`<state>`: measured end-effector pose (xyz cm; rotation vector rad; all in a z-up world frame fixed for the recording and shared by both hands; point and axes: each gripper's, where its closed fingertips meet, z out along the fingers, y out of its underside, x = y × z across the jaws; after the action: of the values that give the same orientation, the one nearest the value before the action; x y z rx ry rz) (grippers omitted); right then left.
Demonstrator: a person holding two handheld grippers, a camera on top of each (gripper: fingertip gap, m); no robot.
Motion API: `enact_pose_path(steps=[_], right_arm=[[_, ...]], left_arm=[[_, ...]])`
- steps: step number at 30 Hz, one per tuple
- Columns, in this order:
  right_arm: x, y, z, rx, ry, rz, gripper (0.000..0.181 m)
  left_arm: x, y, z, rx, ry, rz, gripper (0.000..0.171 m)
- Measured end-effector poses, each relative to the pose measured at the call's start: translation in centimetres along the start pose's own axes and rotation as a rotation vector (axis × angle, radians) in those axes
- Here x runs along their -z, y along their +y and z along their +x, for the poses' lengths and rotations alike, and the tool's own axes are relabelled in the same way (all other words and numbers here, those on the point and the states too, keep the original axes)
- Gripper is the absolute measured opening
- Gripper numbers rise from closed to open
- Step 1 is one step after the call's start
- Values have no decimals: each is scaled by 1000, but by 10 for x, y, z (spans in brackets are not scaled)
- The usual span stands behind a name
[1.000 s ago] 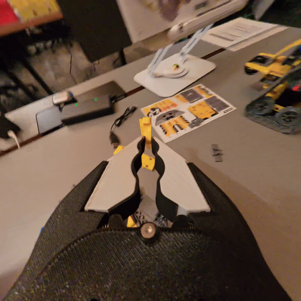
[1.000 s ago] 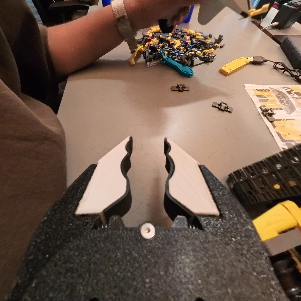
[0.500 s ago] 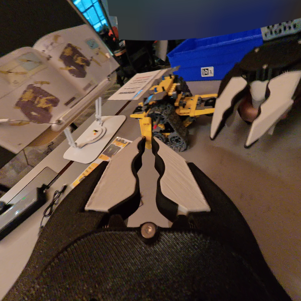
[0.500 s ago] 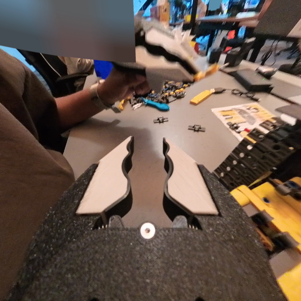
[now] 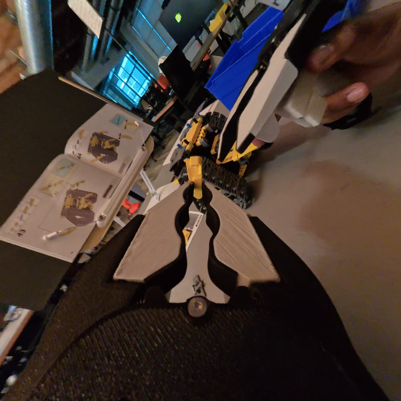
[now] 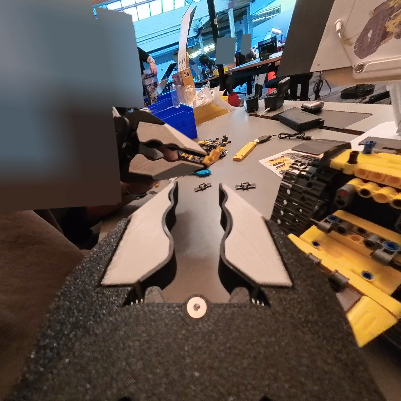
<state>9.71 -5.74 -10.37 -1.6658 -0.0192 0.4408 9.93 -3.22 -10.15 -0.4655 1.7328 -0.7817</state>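
left tool (image 5: 198, 184) gripping yellow beam (image 5: 195, 173), pointing forward

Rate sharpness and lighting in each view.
Left wrist view: dim, warm, tilted; the hand and booklet are motion-blurred, the yellow piece in the left tool fairly sharp. Right wrist view: brighter, the right tool crisp, the model soft at the edge.

The left gripper (image 5: 197, 187) pinched a yellow brick piece (image 5: 195, 173) between its jaws, before the tracked toy vehicle (image 5: 217, 173) on the grey worktop (image 5: 325, 217).
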Motion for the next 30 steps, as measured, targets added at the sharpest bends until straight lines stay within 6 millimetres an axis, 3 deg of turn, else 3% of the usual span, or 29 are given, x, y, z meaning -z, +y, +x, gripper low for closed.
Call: enact_pose_path(steps=[8,13,15,20,23,26,30], right_arm=[[1,-1,4,-79,-12,9,32],[2,1,9,-85,4,-3,7],[1,2,9,-71,7,-13,6],[3,3,17,88,87,-46,6],[1,9,17,285,152,-107,6],[-9,36,16,564,219,-269,6],[-15,80,27,961,358,-529,7]], left_arm=[[-9,-4,23,-369,-84,-70,3],[-10,-8,29,-387,-75,-57,3],[-11,-6,30,-358,-58,-53,3],[-8,-9,29,-152,38,19,18],[2,-15,14,59,93,93,34],[12,-14,-12,274,100,159,39],[13,4,-35,506,91,158,42]])
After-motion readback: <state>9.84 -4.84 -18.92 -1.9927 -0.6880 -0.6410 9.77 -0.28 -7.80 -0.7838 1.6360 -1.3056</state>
